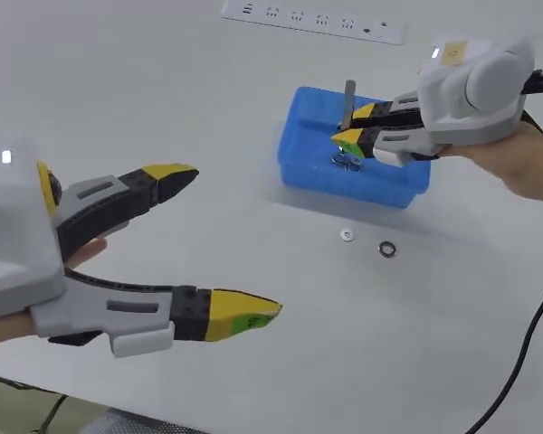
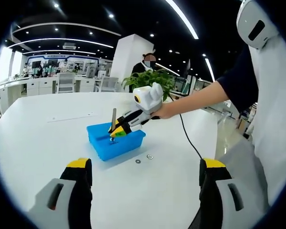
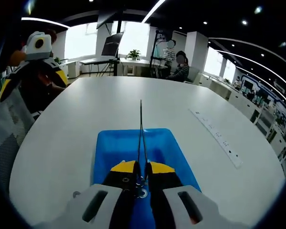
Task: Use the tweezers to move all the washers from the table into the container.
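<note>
Right gripper (image 1: 348, 136) was pressed together on the tweezers (image 1: 348, 95), hanging over the blue container (image 1: 380, 185). The tweezers stood near upright, joined end up, tips down inside the walls. My read is a drop-off pose, so whatever gets let go lands in the container and not on its rim. The collected washers (image 1: 347, 161) lay in the container right under the tips.

Not done yet: a loose washer (image 1: 347, 235) and a darker washer (image 1: 386, 249) lay on the counter (image 1: 163, 90), just beside the container's near wall.

Left gripper (image 1: 213, 246) had its jaws spread wide and held nothing. It sat low over the counter, well apart from the container. Probably parked clear of the working side.

View differences:
- Right gripper view looked straight down the clamp. The jaws were shut on the tweezers (image 3: 141, 129), and both tweezer arms ran forward to the joined end over the blue container (image 3: 105, 152). A small ring showed low between the jaws. I couldn't tell if the tips pinched it or it lay below.
- Left gripper view gave the side profile: right gripper (image 2: 118, 130) above the blue container (image 2: 124, 145), with the loose washer (image 2: 138, 161) and darker washer (image 2: 149, 156) clear of its wall.
- Head view added the power strip (image 1: 312, 20) at the far side.
</note>
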